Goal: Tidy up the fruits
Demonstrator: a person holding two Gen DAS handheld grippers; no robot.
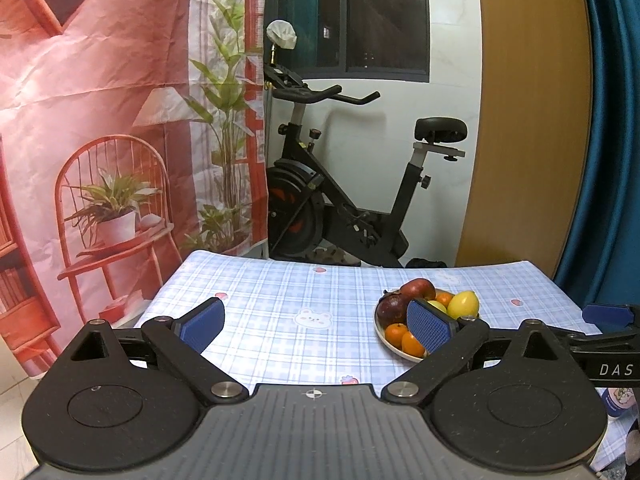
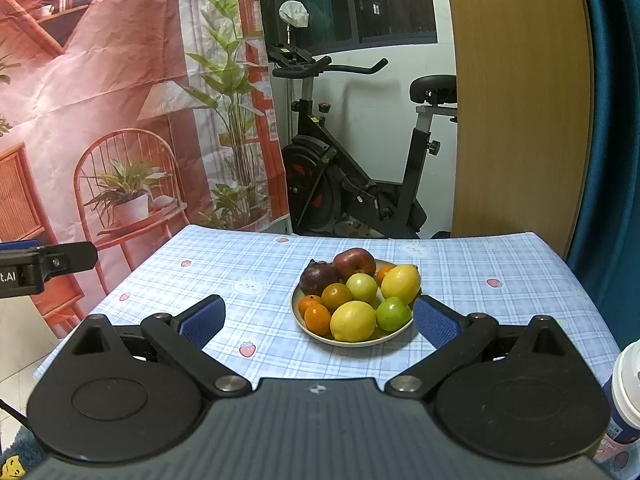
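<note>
A cream plate [image 2: 316, 332] piled with fruit sits on the blue checked tablecloth [image 2: 248, 264]. It holds two lemons [image 2: 353, 321], green fruits [image 2: 393, 313], small oranges [image 2: 317, 316], a red apple [image 2: 355, 263] and a dark purple fruit [image 2: 319, 278]. My right gripper [image 2: 320, 316] is open and empty, its pads either side of the plate's near edge, above the table. My left gripper [image 1: 318, 326] is open and empty, left of the plate [image 1: 390, 344]; its right pad [image 1: 430, 328] hides part of the fruit. The right gripper also shows in the left wrist view [image 1: 608, 316].
An exercise bike [image 2: 360, 184] stands beyond the table's far edge, beside a printed backdrop [image 2: 120, 120]. A white-lidded cup [image 2: 628, 392] stands at the near right corner. A blue curtain [image 2: 616, 160] hangs on the right. The left gripper's finger [image 2: 48, 264] shows at the left.
</note>
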